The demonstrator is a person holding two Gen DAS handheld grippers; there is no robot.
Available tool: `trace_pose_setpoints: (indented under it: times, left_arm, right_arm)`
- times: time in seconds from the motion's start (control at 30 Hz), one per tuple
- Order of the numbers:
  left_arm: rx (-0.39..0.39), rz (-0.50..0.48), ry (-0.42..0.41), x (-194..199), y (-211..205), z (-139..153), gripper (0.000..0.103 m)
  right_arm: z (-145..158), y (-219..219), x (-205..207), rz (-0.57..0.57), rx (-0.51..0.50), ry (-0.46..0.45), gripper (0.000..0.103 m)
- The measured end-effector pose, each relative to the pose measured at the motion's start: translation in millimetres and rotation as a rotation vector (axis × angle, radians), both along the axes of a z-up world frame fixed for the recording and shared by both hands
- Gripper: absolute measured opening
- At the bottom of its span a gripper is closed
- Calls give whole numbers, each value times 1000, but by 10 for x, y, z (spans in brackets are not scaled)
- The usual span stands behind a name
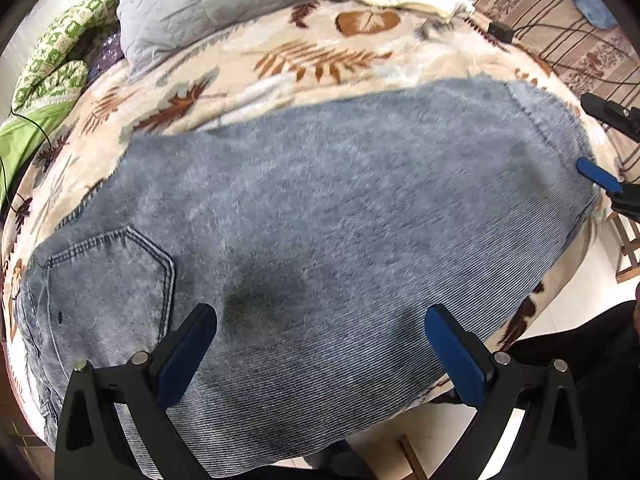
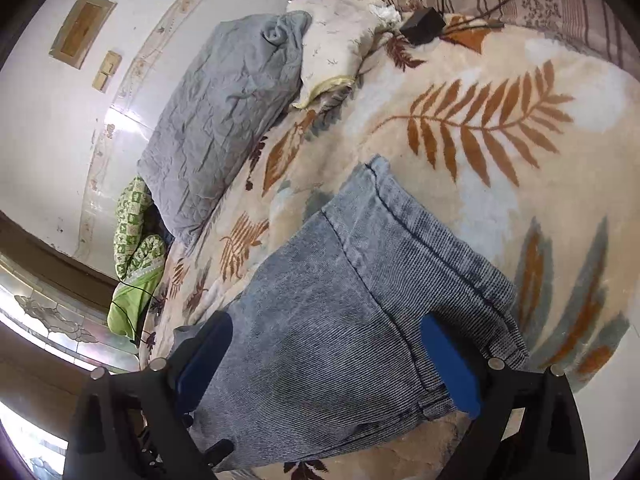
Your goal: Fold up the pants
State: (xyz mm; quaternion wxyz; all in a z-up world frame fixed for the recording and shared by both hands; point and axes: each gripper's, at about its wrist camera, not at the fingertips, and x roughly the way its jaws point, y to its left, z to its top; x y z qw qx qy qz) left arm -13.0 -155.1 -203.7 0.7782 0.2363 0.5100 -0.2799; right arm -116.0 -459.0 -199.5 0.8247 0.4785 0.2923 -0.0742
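Observation:
Blue-grey denim pants [image 1: 340, 184] lie flat on a leaf-patterned blanket [image 1: 312, 60], legs stacked one on the other. A back pocket [image 1: 112, 276] shows at the left end. My left gripper [image 1: 320, 314] hovers open over the near edge of the pants, beside the pocket, with its fingers well apart. In the right wrist view the hemmed leg end [image 2: 420, 232] of the pants [image 2: 320, 320] lies between the spread fingers of my right gripper [image 2: 326, 322], which is open. The right gripper [image 1: 582, 132] also appears at the leg end in the left wrist view.
A grey quilted cover [image 1: 224, 4] and a cream pillow [image 2: 336, 40] lie at the far side of the bed. Green patterned cloth [image 1: 52, 76] is bunched at the far left. A black adapter [image 2: 422, 24] with cables rests beyond the pants. A wooden frame [image 1: 628, 248] stands off the bed's right edge.

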Motion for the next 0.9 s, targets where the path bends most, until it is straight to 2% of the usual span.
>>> trace_pose_setpoints:
  times: [0.07,0.17,0.27,0.43,0.6,0.73,0.9]
  left_arm:
    - [-2,0,-14,9,-18,11,103]
    - [17,9,5,54,-25,-89,103]
    - [10,15,12,52,8,-192,103]
    - [0,9,15,40,19,-171,103]
    - [-45,-16,-3,-22,35,-69,103]
    - [-3,-37,-17,-42,-4,-214,103]
    - [-15,-33,-11,-24,21,-187,103]
  right_arm:
    - [29,33,0,14,-5,-21,97]
    - [12,77,54,33,-15,3,97]
    - [-100,69,106,34,23,53,97]
    - [-145,18,104,23,54,39,97]
    - [-63,34,61,3,15,25,97]
    - [-129,45,123,24,12,67,97]
    - [-113,58,156,26,-10,77,97]
